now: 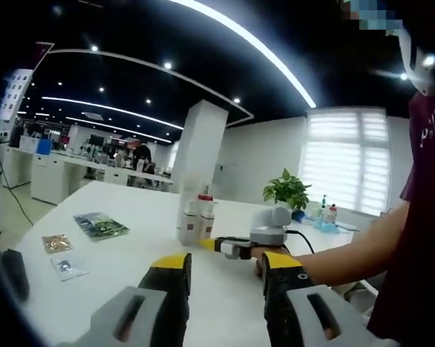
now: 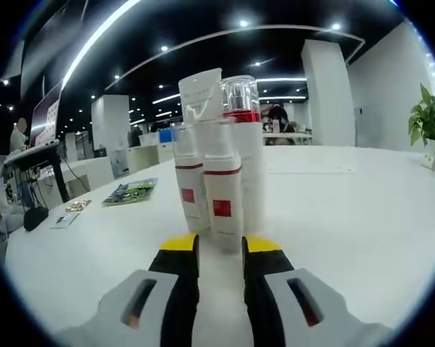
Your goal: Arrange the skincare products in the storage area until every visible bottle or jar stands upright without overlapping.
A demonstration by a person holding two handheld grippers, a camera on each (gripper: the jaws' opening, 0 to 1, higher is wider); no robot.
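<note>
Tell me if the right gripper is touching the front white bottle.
Cannot tell. In the right gripper view, the right gripper sits just before the front white bottle, whose base hides any gap between them.

The bottles (image 2: pixel 217 181) stand bunched and touching, just ahead of the right gripper (image 2: pixel 220 249), with no gap between them. Bare counter (image 2: pixel 347 210) lies open on both sides; packets (image 1: pixel 100 225) lie well apart.
</note>
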